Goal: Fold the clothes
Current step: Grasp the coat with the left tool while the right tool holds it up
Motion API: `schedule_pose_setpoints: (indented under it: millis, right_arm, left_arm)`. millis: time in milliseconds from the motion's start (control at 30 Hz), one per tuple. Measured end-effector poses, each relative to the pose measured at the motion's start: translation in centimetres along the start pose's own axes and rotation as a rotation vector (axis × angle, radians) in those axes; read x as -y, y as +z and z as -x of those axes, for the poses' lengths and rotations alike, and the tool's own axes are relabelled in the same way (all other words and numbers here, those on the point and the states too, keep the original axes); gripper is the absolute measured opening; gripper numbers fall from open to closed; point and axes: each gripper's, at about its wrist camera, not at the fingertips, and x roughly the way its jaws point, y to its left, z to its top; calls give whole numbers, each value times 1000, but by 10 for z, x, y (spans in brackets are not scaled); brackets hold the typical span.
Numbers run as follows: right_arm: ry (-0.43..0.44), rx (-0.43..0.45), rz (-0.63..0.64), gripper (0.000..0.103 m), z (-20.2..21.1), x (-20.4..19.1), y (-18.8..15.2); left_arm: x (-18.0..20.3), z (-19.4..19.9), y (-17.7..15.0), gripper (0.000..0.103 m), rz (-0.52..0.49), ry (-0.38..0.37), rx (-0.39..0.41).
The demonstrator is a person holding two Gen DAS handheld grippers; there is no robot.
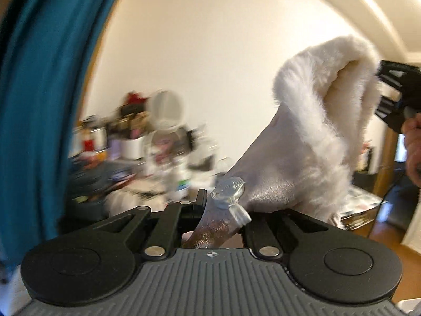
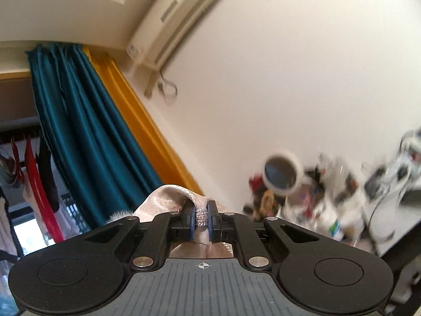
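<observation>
Left gripper clamps garment between its jaws; cloth rises up and right from it to right gripper, hand just below that. Right-wrist view: right gripper pinches a garment fold. Curtain left, air conditioner on wall above, cluttered table right, behind grippers.

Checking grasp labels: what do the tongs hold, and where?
Both tongs, left and right, clamp the pale pink satin garment with white fur trim by its glittery edge strip.
</observation>
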Motion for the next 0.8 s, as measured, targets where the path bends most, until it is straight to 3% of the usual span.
schedule_pose_setpoints:
  millis: [200,300,467,800]
  right_arm:
    - [-43,125,54,8,60,-4,58]
    - [-74,173,64,8,96,7,82]
    - [-128,244,40,8,175,46,121]
    - [-210,297,-55,8,354,174,217]
  left_arm:
    - [60,-18,13,7,-31,-190,44]
    - [87,-27,20,7,-21,-241,54]
    - [148,-44,35,6,-31,-266,88]
    - [347,-96,45,5,-157,-237,203]
